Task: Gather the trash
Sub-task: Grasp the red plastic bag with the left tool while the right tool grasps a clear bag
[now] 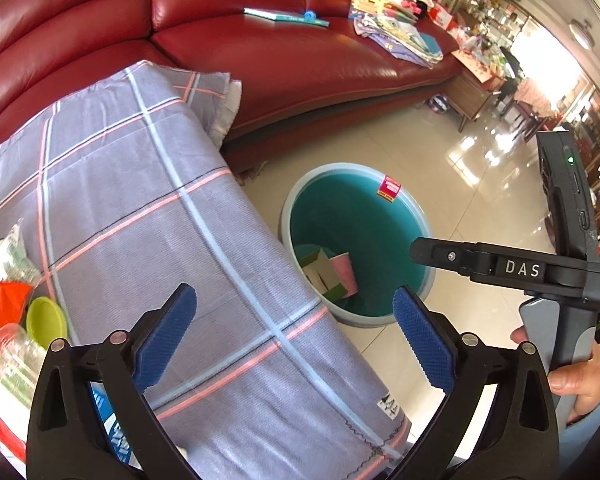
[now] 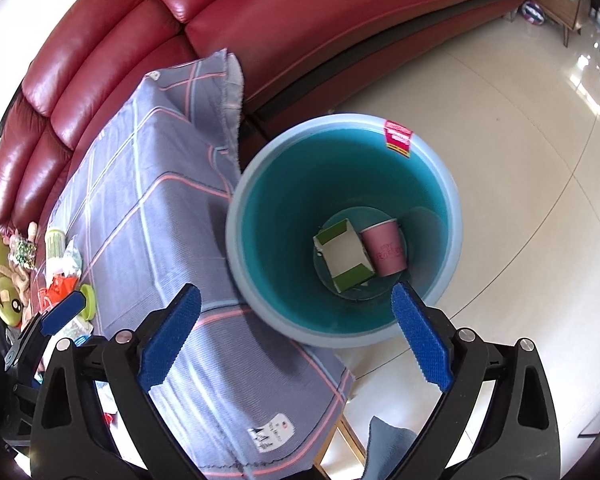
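The blue trash bin point(image 2: 342, 232) holds a green-and-white carton point(image 2: 345, 256) and a pink paper cup point(image 2: 385, 251) (touching, side by side). The right gripper point(image 2: 296, 336) hangs above it, spread wide and holding nothing. The left gripper point(image 1: 294, 336) is wide and holding nothing too.

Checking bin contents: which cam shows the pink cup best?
Right wrist: it looks straight down into the bin, pink cup unobstructed beside the carton. Left wrist sees the cup obliquely, partly behind the carton.

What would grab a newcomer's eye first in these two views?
The round teal plastic bin on the pale tiled floor, holding a pink paper cup and a green-and-white carton. Beside it stands a table under a grey plaid cloth, before a glossy red leather sofa. Both hand-held grippers are open and empty.
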